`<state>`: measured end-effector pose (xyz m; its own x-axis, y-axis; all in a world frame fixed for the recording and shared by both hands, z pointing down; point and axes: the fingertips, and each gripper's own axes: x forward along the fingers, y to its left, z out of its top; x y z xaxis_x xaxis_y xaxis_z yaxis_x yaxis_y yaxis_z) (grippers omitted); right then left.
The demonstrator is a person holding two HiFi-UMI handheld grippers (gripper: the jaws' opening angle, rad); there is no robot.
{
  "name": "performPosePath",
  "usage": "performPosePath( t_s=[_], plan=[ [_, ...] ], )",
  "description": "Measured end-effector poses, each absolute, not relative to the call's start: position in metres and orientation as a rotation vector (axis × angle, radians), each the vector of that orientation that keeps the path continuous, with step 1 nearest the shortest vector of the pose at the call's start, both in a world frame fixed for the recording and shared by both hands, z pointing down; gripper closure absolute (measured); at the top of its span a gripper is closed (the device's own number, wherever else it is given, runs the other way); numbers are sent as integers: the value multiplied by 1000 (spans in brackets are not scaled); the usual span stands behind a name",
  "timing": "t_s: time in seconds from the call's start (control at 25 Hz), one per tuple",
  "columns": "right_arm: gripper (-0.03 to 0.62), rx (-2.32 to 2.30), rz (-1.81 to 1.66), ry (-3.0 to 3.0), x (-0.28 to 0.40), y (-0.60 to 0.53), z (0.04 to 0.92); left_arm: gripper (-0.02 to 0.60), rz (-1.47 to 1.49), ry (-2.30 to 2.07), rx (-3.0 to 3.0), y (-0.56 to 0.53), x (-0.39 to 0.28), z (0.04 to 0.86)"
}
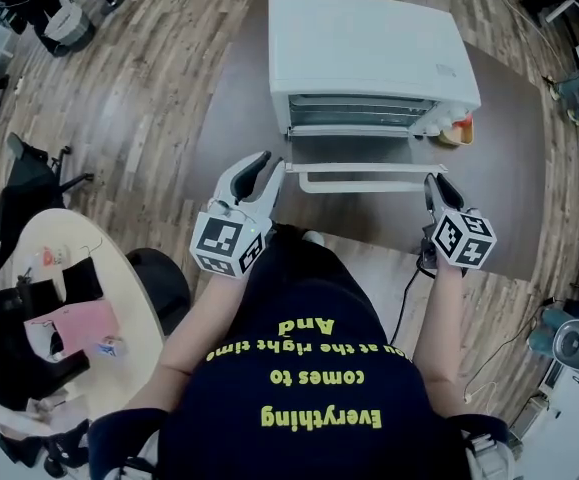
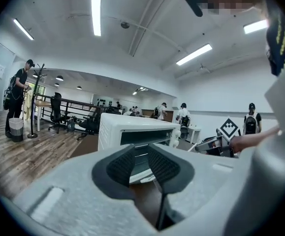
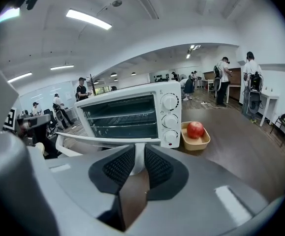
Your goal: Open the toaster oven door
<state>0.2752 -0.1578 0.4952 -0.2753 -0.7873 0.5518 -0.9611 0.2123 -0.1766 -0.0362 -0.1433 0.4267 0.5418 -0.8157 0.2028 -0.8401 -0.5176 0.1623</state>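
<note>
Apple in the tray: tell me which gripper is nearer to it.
Right. The right gripper is at the door handle's right end, on the apple's side of the toaster oven. The left gripper is at the handle's left end, farther off.

matt white metal toaster oven (image 1: 369, 48), smooth dark table (image 1: 509, 168), wood plank floor (image 1: 149, 88)

The person wears a dark navy short-sleeved T-shirt (image 1: 309, 368) printed with yellow lettering. The left gripper (image 1: 269, 166) and the right gripper (image 1: 432, 181) have pale grey shells and black ribbed pads (image 3: 158, 166). Each carries a white cube (image 1: 229, 243) bearing black square markers.
</note>
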Motion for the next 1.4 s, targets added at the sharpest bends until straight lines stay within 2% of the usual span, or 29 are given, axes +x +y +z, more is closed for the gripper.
performPosePath(
  t_s=[0.72, 1.4],
  plan=[
    [514, 1597, 754, -2086, 277, -121, 536, 571, 178, -1364, 2600, -143, -32, 417],
    [516, 1568, 815, -1997, 281, -88, 599, 575, 219, -1310, 2646, -142, -24, 418]
  ],
)
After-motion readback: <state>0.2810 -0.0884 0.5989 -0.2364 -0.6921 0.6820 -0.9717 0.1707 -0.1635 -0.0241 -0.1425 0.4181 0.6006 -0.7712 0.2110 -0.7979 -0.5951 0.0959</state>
